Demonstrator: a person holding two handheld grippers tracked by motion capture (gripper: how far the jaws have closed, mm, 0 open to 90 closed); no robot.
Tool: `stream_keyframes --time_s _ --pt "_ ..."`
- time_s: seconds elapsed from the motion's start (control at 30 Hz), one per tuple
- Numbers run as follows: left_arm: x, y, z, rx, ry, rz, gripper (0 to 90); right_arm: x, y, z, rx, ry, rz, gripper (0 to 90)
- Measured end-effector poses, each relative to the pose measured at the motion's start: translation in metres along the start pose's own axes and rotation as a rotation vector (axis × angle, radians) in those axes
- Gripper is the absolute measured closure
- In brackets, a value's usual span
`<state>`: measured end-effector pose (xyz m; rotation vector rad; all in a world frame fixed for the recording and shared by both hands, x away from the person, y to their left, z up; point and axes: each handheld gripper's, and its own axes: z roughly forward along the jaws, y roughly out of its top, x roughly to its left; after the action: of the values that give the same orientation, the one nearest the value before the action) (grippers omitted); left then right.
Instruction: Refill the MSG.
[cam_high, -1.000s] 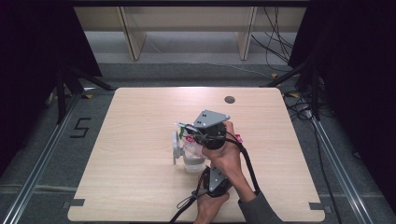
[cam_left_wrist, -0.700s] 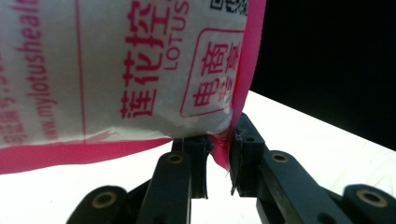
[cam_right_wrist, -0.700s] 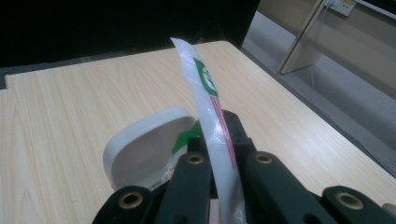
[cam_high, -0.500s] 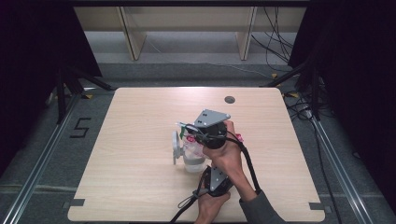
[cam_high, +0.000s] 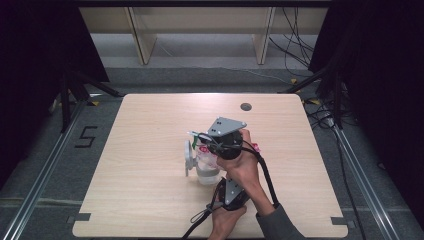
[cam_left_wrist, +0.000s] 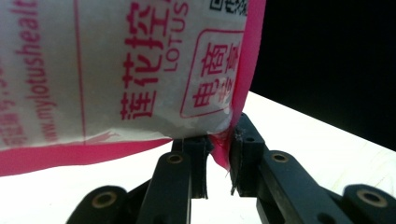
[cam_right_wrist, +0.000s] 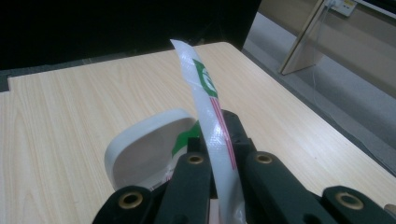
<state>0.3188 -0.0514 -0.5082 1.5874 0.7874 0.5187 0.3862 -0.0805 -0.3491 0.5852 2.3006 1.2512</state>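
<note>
A white plastic bag (cam_left_wrist: 116, 70) with pink print and a pink edge hangs over a white tub (cam_high: 205, 172) at the table's middle. The tub's hinged lid (cam_high: 188, 156) stands open on its left side. My right gripper (cam_high: 206, 142), the upper one with the grey plate, is shut on the bag's top edge (cam_right_wrist: 201, 84), which stands up between its jaws (cam_right_wrist: 219, 126); the lid (cam_right_wrist: 144, 144) lies just beyond. My left gripper (cam_high: 221, 182) comes in from below, and its jaws (cam_left_wrist: 219, 144) pinch the bag's pink lower corner. The bag's contents are hidden.
The light wooden table (cam_high: 150, 200) has a round cable hole (cam_high: 245, 106) near its far edge. Wooden shelf legs (cam_high: 141, 40) stand on the floor behind it. Cables (cam_high: 300, 45) run at the back right, and a stand's legs (cam_high: 75, 90) sit at the left.
</note>
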Motion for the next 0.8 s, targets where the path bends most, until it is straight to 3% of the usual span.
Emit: stream_keyframes --time_s 0.07,0.13,0.23,0.53,0.6,0.8 --pt "0.0003 0.0004 0.0001 0.004 -0.002 0.000 78.2 0.0007 0.0000 -0.0004 0.001 -0.001 0.014 90.0" --pt "0.0001 0.0004 0.0001 0.000 0.000 0.001 78.2 -0.0003 0.0004 0.0001 -0.002 -0.004 -0.007 90.0" --pt "0.0006 0.0004 0.0003 0.003 -0.002 0.001 78.2 0.0012 0.0007 0.0004 0.008 0.002 0.014 90.0" --pt "0.0006 0.0003 0.0001 0.001 -0.003 -0.002 78.1 0.0004 0.0015 0.0019 0.011 0.015 -0.012 90.0" --pt "0.0006 0.0002 0.0001 0.000 -0.003 -0.002 78.1 0.0020 0.0010 0.0024 0.014 0.009 0.011 90.0" --pt "0.0009 0.0000 0.0001 -0.002 -0.002 -0.001 78.1 0.0027 0.0014 0.0036 0.015 0.015 0.005 89.9"
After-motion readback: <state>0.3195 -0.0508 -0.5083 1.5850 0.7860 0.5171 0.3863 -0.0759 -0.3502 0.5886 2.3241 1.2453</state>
